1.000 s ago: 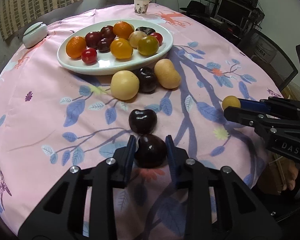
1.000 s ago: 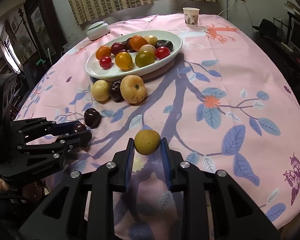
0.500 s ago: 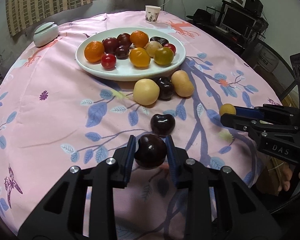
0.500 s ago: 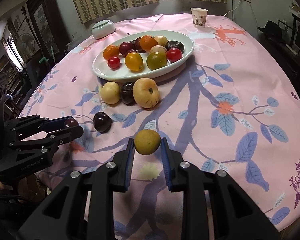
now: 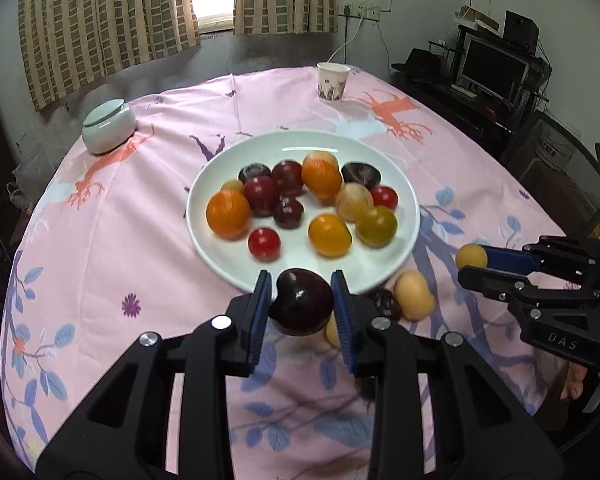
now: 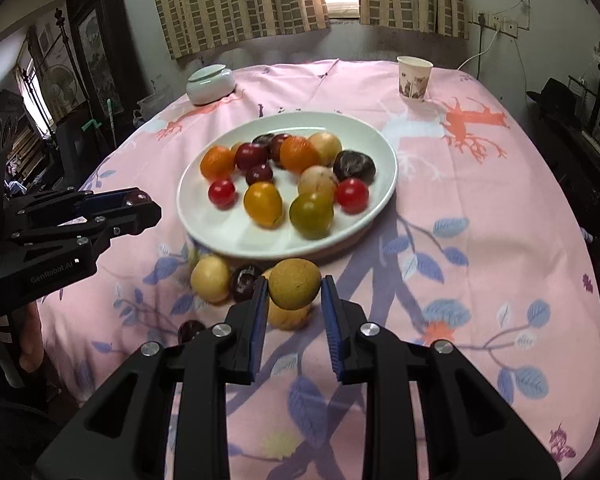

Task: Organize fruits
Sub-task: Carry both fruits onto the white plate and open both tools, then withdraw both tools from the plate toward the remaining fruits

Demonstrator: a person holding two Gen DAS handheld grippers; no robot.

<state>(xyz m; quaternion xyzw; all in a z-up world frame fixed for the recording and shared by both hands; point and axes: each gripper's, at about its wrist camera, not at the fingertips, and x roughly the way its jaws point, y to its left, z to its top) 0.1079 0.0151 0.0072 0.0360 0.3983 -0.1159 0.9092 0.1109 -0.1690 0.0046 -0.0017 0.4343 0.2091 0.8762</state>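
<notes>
Left gripper pinching dark plum, just short of plate near rim; right gripper clamped on yellow-brown fruit, same approach. Risks: round fruit slipping w/ small pad contact; drop onto crowded plate knocking others out. Loose fruits below rim partly hidden behind both loads; pics motion-blurred.

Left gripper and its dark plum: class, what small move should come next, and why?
Probably carry the dark plum a little further forward over the white plate before letting go. The left gripper is shut on it at the plate's near rim, not yet over the bare patch at the front of the plate. The right gripper holds a yellow-brown fruit and could follow.
</notes>
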